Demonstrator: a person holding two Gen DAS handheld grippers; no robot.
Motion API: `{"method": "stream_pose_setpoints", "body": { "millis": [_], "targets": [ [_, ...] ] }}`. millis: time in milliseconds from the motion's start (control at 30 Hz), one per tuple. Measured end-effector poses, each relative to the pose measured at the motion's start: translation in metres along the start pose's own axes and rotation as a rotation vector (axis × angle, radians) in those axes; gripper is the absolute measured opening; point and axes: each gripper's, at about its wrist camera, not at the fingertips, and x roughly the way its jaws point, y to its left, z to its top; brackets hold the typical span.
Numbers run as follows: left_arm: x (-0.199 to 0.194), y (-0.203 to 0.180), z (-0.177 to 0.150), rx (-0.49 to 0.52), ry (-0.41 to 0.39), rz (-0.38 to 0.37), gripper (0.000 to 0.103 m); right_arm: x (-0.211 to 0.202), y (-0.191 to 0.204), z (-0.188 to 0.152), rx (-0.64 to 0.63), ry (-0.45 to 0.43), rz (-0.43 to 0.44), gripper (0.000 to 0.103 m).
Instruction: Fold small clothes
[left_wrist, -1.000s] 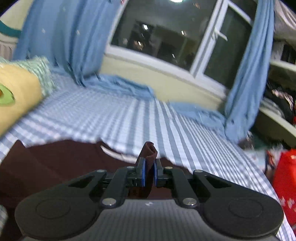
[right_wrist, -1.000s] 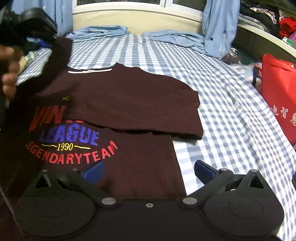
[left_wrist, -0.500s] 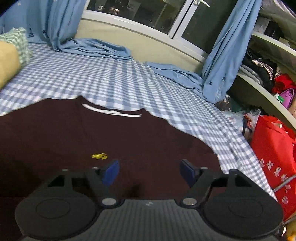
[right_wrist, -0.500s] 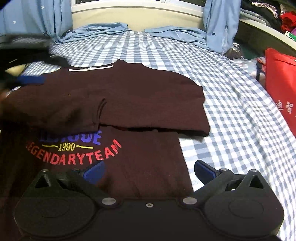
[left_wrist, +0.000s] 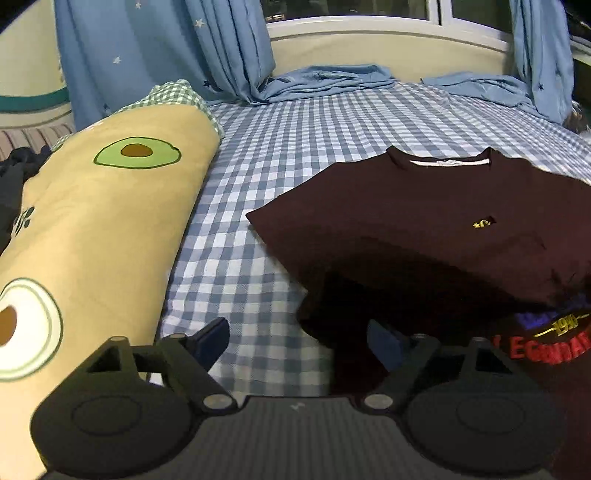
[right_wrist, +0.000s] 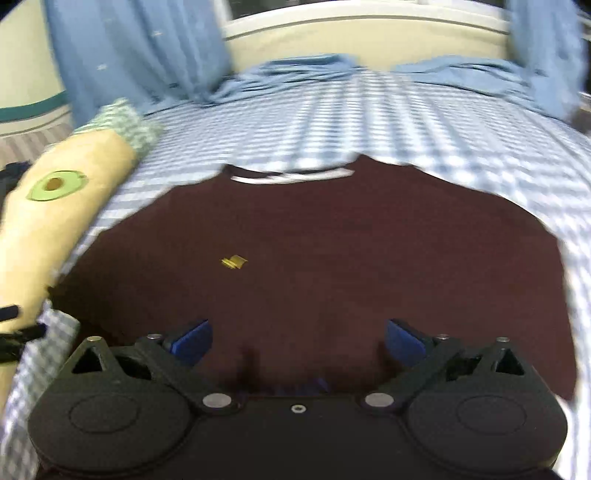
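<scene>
At nine o'clock in the left wrist view lies a long, rounded bolster pillow (left_wrist: 99, 229) of soft tan cloth printed with avocado halves, its far end capped in green-and-white check. Beside it a strip of the bed (left_wrist: 273, 155), covered in a flat blue-and-white gingham sheet, runs from six o'clock up to twelve; this is the widest bare stretch of sheet in that view. The left hand-held gripper (left_wrist: 299, 341) hovers low over it at six o'clock with jaws wide apart and nothing between them, its left blue pad above bare sheet, its right pad above dark cloth. From the centre to three o'clock spreads the maroon T-shirt (left_wrist: 424, 221), a smooth matte knit with a white-lined neckband and a small yellow chest mark; both sleeves are folded in over the body, leaving a straight slanted left edge just apart from the pillow, and red and blue printed lettering shows at four o'clock. Rumpled light-blue curtains (left_wrist: 325, 79) pool against the cream sill at twelve.

In the blurred right wrist view, the right hand-held gripper (right_wrist: 299, 341) sits over the shirt's middle, jaws spread wide and empty. Bare gingham borders the shirt's right edge at three o'clock.
</scene>
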Motion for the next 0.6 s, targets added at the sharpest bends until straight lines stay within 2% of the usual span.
{"method": "stream_pose_setpoints", "body": {
  "millis": [100,200,333,400,433,500,600],
  "targets": [
    [0.012,0.000,0.000,0.049,-0.014,-0.012,0.079,0.031,0.021,0.033,-0.058,0.030,0.114,0.097],
    [0.016,-0.004,0.001,0.115,-0.041,-0.043,0.068,0.067,0.048,0.067,-0.109,0.055,0.221,0.096],
    [0.022,-0.011,0.008,0.212,-0.074,-0.069,0.053,0.119,0.094,0.107,-0.168,0.139,0.352,0.091],
    [0.029,-0.011,0.010,0.241,-0.072,-0.086,0.037,0.144,0.120,0.124,-0.187,0.190,0.417,0.091],
    [0.032,-0.011,0.011,0.248,-0.066,-0.094,0.033,0.156,0.133,0.131,-0.186,0.215,0.449,0.091],
    [0.037,-0.011,0.012,0.262,-0.063,-0.113,0.012,0.179,0.156,0.142,-0.182,0.261,0.496,0.090],
    [0.036,-0.015,0.009,0.295,-0.089,-0.109,0.008,0.208,0.187,0.151,-0.223,0.294,0.514,0.090]
  ]
}}
